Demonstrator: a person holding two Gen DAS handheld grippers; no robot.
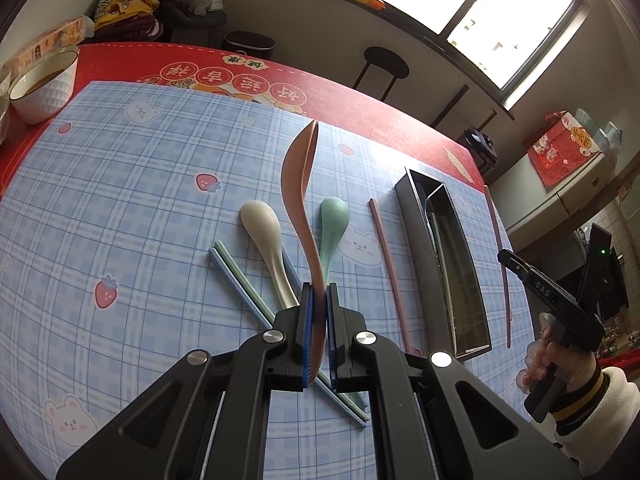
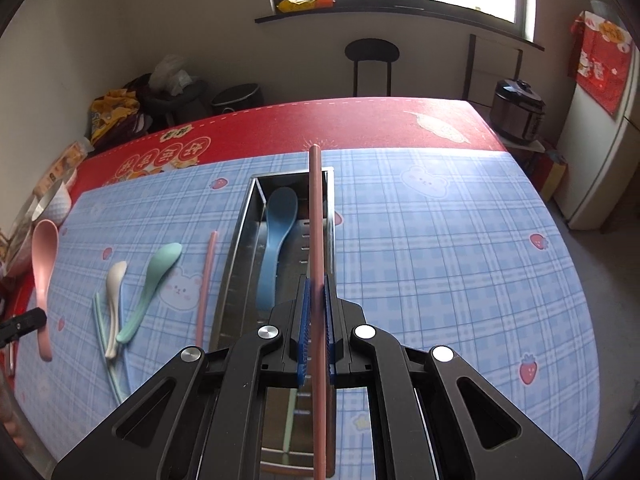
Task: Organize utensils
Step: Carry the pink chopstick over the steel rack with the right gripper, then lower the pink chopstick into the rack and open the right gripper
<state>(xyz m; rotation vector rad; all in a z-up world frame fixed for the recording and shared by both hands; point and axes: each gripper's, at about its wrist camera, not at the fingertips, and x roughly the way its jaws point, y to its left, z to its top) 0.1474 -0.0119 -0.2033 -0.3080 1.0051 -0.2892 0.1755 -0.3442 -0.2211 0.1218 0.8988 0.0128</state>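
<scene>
Left gripper [image 1: 319, 294] clamped on pink spoon [image 1: 298, 184] handle, bowl sticking out ahead; white spoon [image 1: 262, 226] just left, green spoon [image 1: 333, 222] just right, on the mat. Right gripper [image 2: 316, 290] clamped on pink chopstick [image 2: 316, 220] above steel utensil box [image 2: 240, 240] holding blue spoon [image 2: 278, 232].

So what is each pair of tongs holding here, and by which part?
Left tongs: the pink spoon, gripped by its handle, bowl pointing away. Right tongs: a pink chopstick, gripped partway along its shaft, over the metal tray.
</scene>
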